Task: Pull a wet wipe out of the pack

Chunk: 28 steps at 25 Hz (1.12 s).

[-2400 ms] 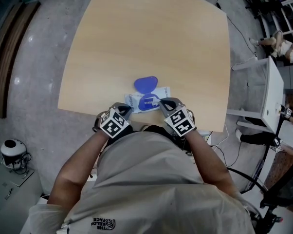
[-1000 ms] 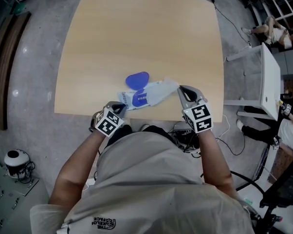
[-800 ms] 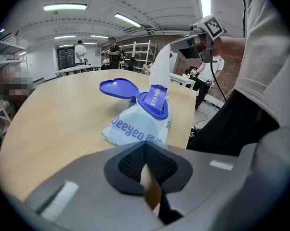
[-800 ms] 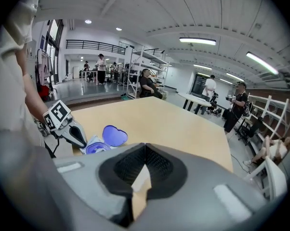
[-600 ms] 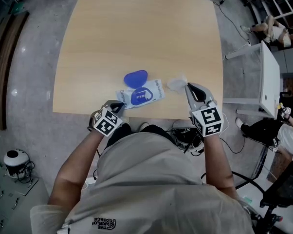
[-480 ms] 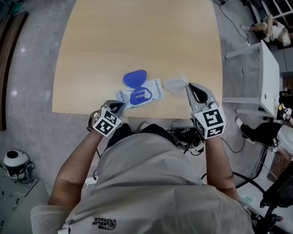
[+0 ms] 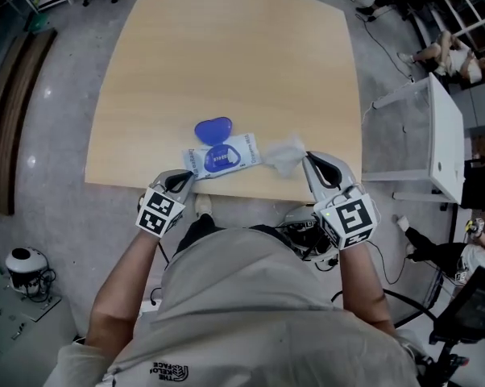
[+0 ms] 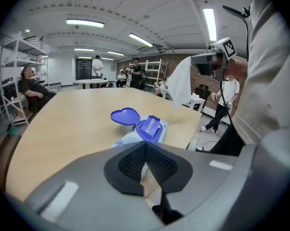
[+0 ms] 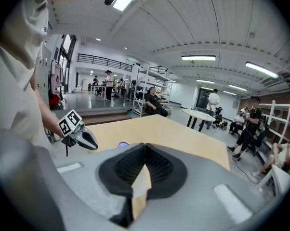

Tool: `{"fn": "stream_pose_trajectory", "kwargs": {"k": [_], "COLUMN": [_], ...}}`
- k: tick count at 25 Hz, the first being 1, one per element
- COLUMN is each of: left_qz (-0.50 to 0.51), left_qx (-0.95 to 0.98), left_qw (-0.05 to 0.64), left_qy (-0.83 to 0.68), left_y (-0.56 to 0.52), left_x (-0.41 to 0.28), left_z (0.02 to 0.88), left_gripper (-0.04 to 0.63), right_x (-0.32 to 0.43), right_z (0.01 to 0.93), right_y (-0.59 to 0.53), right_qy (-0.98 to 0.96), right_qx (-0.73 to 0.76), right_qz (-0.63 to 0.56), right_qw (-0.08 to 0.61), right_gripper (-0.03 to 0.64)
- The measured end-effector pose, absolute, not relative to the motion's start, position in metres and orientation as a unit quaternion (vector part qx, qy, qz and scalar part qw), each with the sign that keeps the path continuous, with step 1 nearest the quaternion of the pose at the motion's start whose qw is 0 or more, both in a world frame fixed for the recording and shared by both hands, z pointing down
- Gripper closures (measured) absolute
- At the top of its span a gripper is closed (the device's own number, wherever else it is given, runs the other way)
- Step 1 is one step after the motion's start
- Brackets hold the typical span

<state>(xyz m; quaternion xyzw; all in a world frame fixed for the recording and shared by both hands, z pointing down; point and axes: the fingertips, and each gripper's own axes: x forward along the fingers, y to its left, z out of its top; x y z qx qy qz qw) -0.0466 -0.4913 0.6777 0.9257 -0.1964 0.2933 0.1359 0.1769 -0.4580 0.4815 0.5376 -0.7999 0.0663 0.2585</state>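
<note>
We see the wet wipe pack point(image 7: 246, 147) lying flat near the near edge of the pale wooden table point(image 7: 226, 55), a little left of the table's middle. Its blue heart-shaped lid point(image 7: 213, 130) is flipped open and lies on the far side of the blue dispenser frame point(image 7: 218, 159).

The left gripper point(image 7: 186, 177) sits at the pack's near left end with its jaws clenched. In the left gripper view the two black pads meet at their tips point(image 8: 145, 146) right over that end of the pack point(image 8: 130, 134), and a white sliver of it shows in the slit between them. Beyond the tips we see the open lid point(image 8: 125, 115).

The right gripper point(image 7: 307, 160) is to the right of the pack, over the near edge of the table, jaws pinched on the wet wipe point(image 7: 283, 153). The wipe is crumpled and clear of the pack, just beside its right end. In the left gripper view it hangs as a white sheet point(image 8: 181, 81) above the table. The right gripper view shows a pale fold of the wipe point(image 9: 141, 182) caught between the pads point(image 9: 144, 150), with the left gripper point(image 9: 82, 137) low on the left.

A white side table point(image 7: 440, 135) stands on the floor to the right.
</note>
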Motion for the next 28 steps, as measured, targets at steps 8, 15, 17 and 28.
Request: {"fn": "stream_pose_trajectory", "kwargs": {"k": [8,15,17,28], "left_qz": [0.196,0.145,0.134,0.148], "left_qx": [0.928,0.919,0.912,0.921], "left_qw": [0.129,0.123,0.118,0.071], "left_qy": [-0.29,-0.346,-0.368,-0.353], "left_y": [-0.413,-0.301,-0.266,-0.137], "left_x": [-0.023,0.001,0.0,0.043], "left_z": [0.547,0.488,0.471,0.402], "left_gripper": [0.589,0.589,0.589,0.589], "right_x": [0.203,0.242,0.247,0.27], "right_z": [0.431,0.426,0.422,0.394], "right_y": [-0.37,-0.268,-0.242,-0.127], "right_qy": [-0.837,-0.86,-0.867,-0.884], "right_qx": [0.506,0.471,0.462,0.451], "right_qz": [0.034,0.025,0.024,0.033], "right_qw": [0.208,0.193,0.187,0.123], "right_gripper": [0.615,0.615,0.615,0.615]}}
